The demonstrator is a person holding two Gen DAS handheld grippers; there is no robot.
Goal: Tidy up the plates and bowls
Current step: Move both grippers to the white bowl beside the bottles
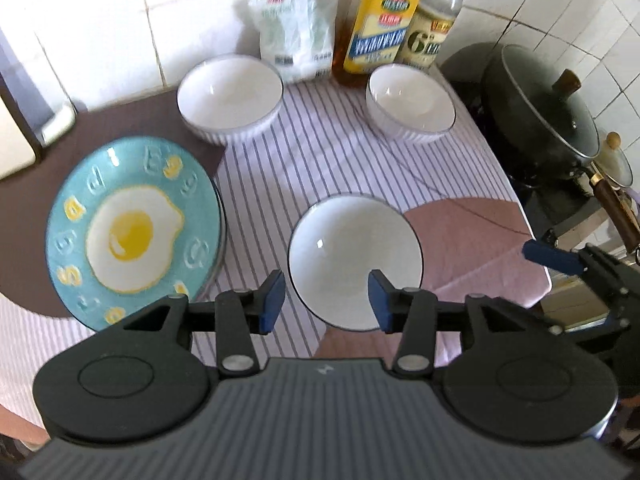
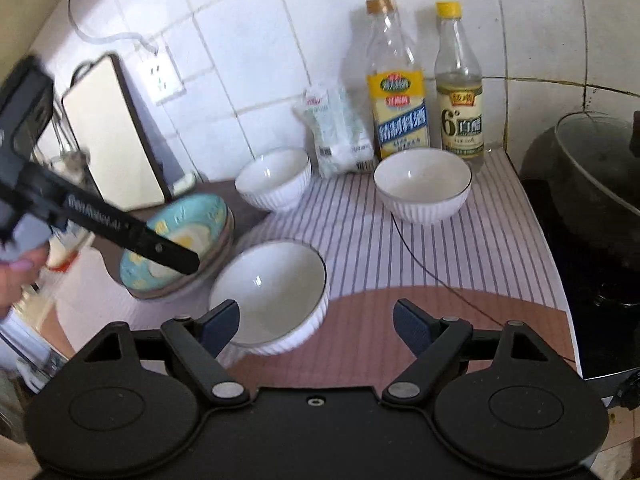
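- The left gripper (image 1: 327, 300) hangs above the near edge of the counter with its blue fingers spread wide and nothing between them; the near bowl (image 1: 354, 260) lies below and just beyond the tips.
- The right gripper (image 2: 316, 326) is likewise wide apart and holds nothing; its left finger overlaps the near bowl (image 2: 272, 292) in view, though I cannot tell whether it touches.
- All three bowls are white with ribbed outsides and dark rims, and all are bare inside apart from light glints.
- The left far bowl (image 1: 230, 94) stands at the seam between the dark mat (image 1: 132, 120) and the striped cloth (image 1: 320, 160); the right far bowl (image 1: 410, 100) stands on the cloth just in front of the bottles.
- A stack of plates (image 1: 132, 232) sits on the dark mat to the left of the near bowl; the top plate is turquoise with a painted fried egg and raised letters, and carries no food.
- Against the tiled wall stand a yellow-labelled bottle (image 2: 398, 84) with amber liquid low down, a clear bottle (image 2: 458, 84) with a yellow cap, and a white plastic bag (image 2: 340, 132).
- To the right, a dark wok (image 1: 540, 108) sits under a glass lid; its contents cannot be made out.
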